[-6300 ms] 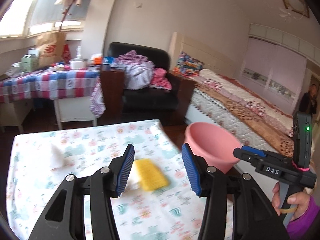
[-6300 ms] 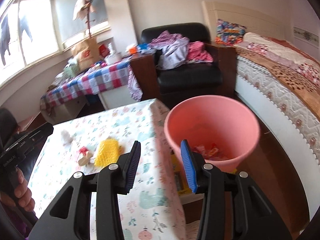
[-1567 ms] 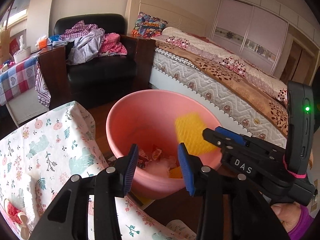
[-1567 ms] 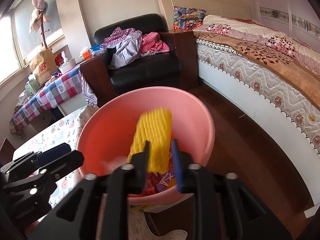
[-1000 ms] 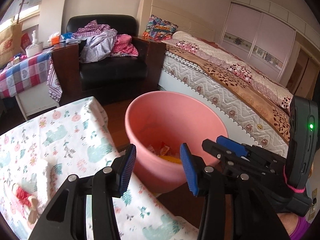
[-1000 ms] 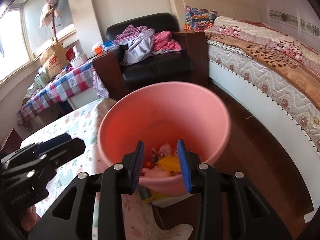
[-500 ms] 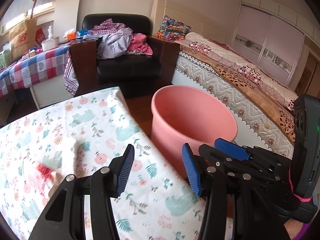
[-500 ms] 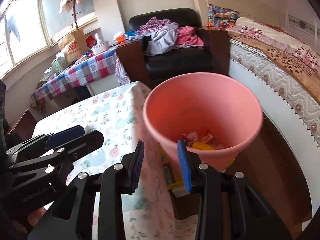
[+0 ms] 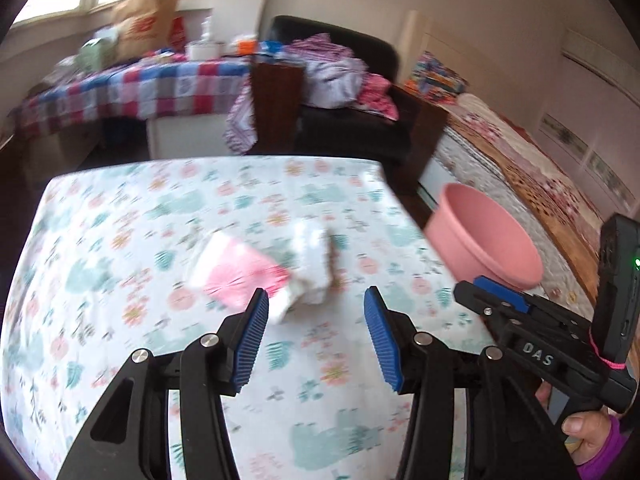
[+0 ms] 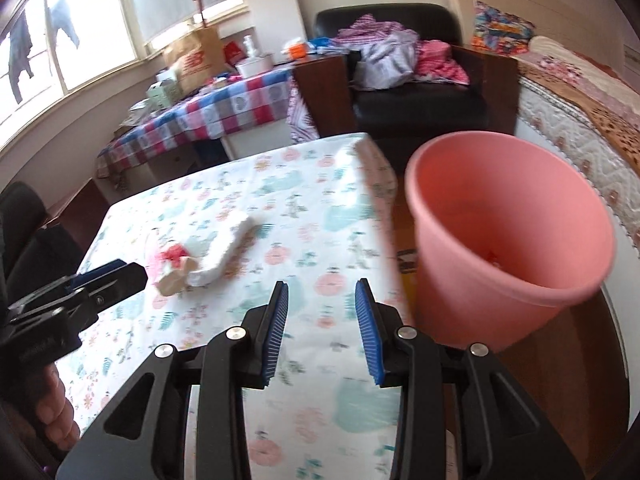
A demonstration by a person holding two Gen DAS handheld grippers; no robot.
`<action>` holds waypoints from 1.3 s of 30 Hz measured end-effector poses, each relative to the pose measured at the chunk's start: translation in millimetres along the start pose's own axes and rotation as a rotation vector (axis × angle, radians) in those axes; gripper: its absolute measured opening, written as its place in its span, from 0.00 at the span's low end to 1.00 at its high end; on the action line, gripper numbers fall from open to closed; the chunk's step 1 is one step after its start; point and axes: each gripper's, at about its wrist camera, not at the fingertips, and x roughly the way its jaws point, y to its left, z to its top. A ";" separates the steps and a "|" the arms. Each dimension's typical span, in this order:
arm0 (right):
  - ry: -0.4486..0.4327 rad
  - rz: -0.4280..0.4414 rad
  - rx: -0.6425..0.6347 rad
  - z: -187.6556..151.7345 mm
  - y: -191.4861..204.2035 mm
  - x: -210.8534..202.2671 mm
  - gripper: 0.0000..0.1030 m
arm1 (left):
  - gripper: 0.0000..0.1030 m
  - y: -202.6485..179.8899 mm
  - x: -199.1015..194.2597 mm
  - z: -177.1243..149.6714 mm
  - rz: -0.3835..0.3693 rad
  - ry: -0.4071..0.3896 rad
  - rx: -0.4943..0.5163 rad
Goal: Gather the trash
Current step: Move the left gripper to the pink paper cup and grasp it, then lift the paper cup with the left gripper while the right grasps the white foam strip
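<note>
My yellow scrap now lies in the pink bin [image 10: 508, 240], so my right gripper [image 10: 322, 330] is empty, jaws narrow; both grippers have swung back over the counter [image 9: 120, 216]. My left gripper [image 9: 314, 336], jaws just widened with nothing between, faces the crumpled wrappers [image 9: 260, 268], well left of the bin.

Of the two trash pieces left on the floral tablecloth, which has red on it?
The crumpled wrapper, nearer the left gripper; the tissue beside it is plain white.
</note>
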 end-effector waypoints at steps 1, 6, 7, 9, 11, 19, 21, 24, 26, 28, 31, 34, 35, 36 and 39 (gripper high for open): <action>0.006 0.009 -0.010 -0.4 4.7 3.6 0.34 | 0.47 9.8 -0.7 -2.4 0.016 0.008 -0.028; 0.039 0.051 -0.042 -6.9 23.6 17.5 0.34 | 0.47 39.0 2.8 -10.0 0.059 0.052 -0.136; 0.047 0.054 -0.049 -8.7 26.6 19.7 0.34 | 0.47 42.3 4.5 -11.4 0.055 0.064 -0.168; 0.042 0.063 -0.053 -8.8 28.0 19.0 0.34 | 0.47 50.1 10.5 -9.8 0.038 0.096 -0.242; 0.032 0.061 -0.045 -8.0 26.3 18.0 0.34 | 0.47 54.3 18.2 -3.8 0.026 0.128 -0.315; 0.022 0.098 0.029 -8.7 12.8 18.7 0.34 | 0.53 61.4 56.1 17.0 0.037 0.241 -0.598; 0.016 0.104 0.021 -9.2 14.0 18.0 0.34 | 0.57 58.3 65.7 19.1 0.055 0.251 -0.630; 0.009 0.115 0.013 -10.2 14.5 16.1 0.34 | 0.57 48.5 70.9 23.4 0.086 0.244 -0.620; 0.009 0.123 0.010 -10.0 14.5 15.8 0.34 | 0.57 42.3 73.2 25.9 0.108 0.234 -0.601; 0.011 0.128 0.009 -11.3 14.7 15.6 0.34 | 0.56 42.5 72.2 26.3 0.105 0.227 -0.603; 0.015 0.134 0.011 -11.4 14.3 16.0 0.34 | 0.54 46.4 68.6 25.7 0.096 0.209 -0.585; 0.025 0.133 0.016 -10.7 13.3 17.9 0.34 | 0.47 49.5 68.5 26.3 0.049 0.206 -0.583; 0.027 0.132 0.018 -10.9 13.4 18.1 0.34 | 0.40 49.3 69.0 27.3 0.034 0.200 -0.573; 0.032 0.131 0.021 -10.8 12.8 18.8 0.34 | 0.36 48.7 68.7 27.7 0.022 0.195 -0.565; 0.041 0.124 0.027 -11.0 11.8 20.3 0.34 | 0.36 49.9 67.5 27.2 0.008 0.182 -0.560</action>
